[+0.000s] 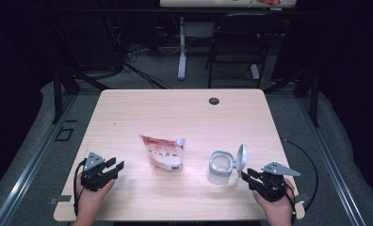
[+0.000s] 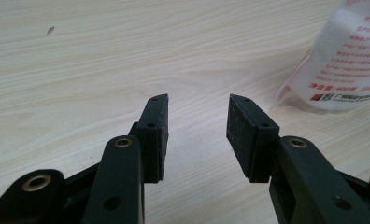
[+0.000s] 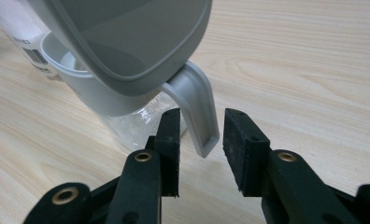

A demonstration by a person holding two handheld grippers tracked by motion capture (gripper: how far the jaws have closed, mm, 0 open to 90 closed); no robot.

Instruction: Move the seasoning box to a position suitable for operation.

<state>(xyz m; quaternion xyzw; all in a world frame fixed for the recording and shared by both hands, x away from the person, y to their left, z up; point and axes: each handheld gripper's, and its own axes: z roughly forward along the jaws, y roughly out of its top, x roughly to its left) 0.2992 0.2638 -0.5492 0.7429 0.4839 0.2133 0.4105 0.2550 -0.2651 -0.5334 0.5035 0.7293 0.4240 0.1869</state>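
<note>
Judging by the open-lidded jar (image 1: pixel 221 167) and the untouched refill pouch (image 1: pixel 163 152), nothing has been poured yet, and both the left gripper (image 1: pixel 117 168) and the right gripper (image 1: pixel 247 175) are held wide open and empty.

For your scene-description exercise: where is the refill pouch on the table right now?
In the high view the refill pouch lies flat near the table's middle, left of the open-lidded jar and right of the left gripper.
</note>
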